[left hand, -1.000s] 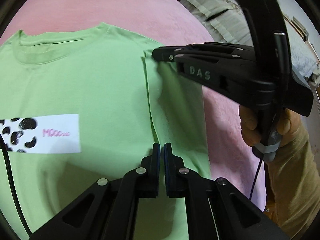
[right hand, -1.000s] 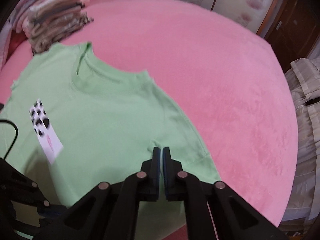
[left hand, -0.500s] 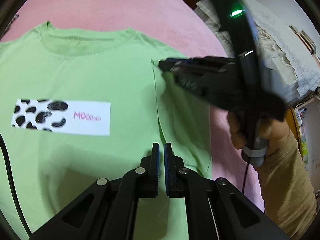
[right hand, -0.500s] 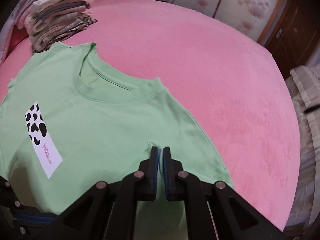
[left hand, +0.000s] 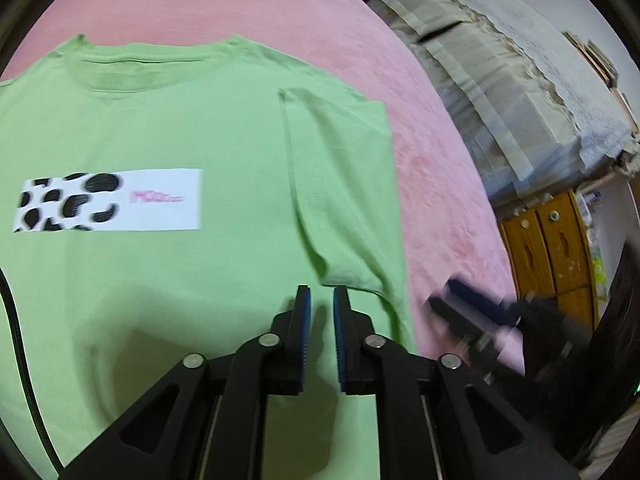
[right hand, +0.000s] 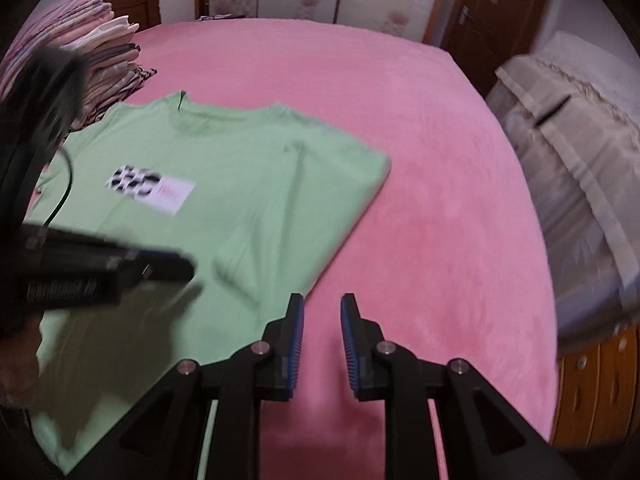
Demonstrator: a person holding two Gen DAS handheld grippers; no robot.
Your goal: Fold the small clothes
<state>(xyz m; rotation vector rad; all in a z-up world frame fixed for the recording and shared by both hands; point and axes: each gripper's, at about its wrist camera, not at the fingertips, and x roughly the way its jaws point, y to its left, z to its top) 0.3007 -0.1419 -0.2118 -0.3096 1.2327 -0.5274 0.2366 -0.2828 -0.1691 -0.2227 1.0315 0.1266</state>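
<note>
The left wrist view sits just behind the left gripper (left hand: 320, 300) and looks steeply down along its fingers, close above the green T-shirt (left hand: 180, 140); the pink bed cover (left hand: 432, 160) fills the right part, and the room's edge curves at the far right. The right wrist view sits behind the right gripper (right hand: 322, 308) and also looks down, but from farther to the side, so it takes in more of the bed and the far wall; both views share the shirt with its printed label (right hand: 150, 188), and each shows the other gripper, blurred, at its margin.
</note>
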